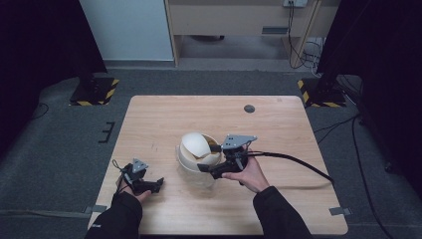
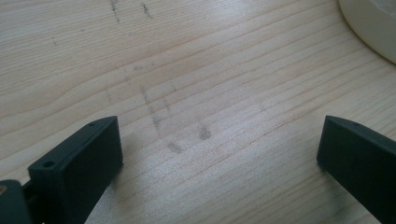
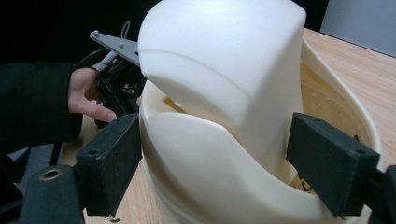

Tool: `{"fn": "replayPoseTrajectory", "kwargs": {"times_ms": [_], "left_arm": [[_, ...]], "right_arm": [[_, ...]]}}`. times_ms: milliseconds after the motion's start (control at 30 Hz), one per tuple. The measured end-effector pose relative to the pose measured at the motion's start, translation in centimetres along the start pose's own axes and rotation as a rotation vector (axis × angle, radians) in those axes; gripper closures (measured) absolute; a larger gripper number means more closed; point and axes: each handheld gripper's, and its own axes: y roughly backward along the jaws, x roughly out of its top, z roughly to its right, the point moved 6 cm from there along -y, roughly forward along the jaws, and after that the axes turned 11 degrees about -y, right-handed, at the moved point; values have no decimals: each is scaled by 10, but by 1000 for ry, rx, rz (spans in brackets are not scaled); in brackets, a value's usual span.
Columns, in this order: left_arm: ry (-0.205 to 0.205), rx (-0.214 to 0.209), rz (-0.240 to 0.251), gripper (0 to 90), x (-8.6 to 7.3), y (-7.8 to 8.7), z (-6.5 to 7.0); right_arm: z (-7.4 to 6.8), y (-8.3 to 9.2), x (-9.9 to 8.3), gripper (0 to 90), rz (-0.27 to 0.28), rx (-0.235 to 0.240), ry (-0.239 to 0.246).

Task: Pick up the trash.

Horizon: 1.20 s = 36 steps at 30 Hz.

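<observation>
Cream bowls (image 1: 199, 157), nested at frame centre of the high view; top one (image 3: 224, 70) tilted, not seated. Right gripper (image 3: 215, 158) spread around it, pads probably just clear. Left gripper (image 2: 219, 154) spread, idle lower left. Seating remains.

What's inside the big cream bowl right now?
A smaller cream bowl sits tilted inside the big cream bowl, with another nested shell under it. A yellowish inner wall shows beside them; the bottom is covered.
</observation>
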Motion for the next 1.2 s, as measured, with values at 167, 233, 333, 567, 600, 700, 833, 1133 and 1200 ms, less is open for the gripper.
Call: {"fn": "replayPoseTrajectory", "kwargs": {"times_ms": [167,233,333,567,600,700,833,1133,1200], "left_arm": [[0,0,0,0,0,0,0],[0,0,0,0,0,0,0],[0,0,0,0,0,0,0],[0,0,0,0,0,0,0],[0,0,0,0,0,0,0],[0,0,0,0,0,0,0],[0,0,0,0,0,0,0],[0,0,1,0,0,0,0],[0,0,0,0,0,0,0]], "right_arm": [[1,-3,1,170,4,18,-30],[1,-4,1,169,6,30,-45],[1,-6,2,172,6,47,-67],[1,-3,6,204,30,50,-62],[0,-1,8,209,37,47,-59],[1,10,15,213,64,17,-30],[2,31,29,219,115,-21,-4],[18,91,43,257,258,-159,-7],[25,105,34,264,252,-196,-17]]}}
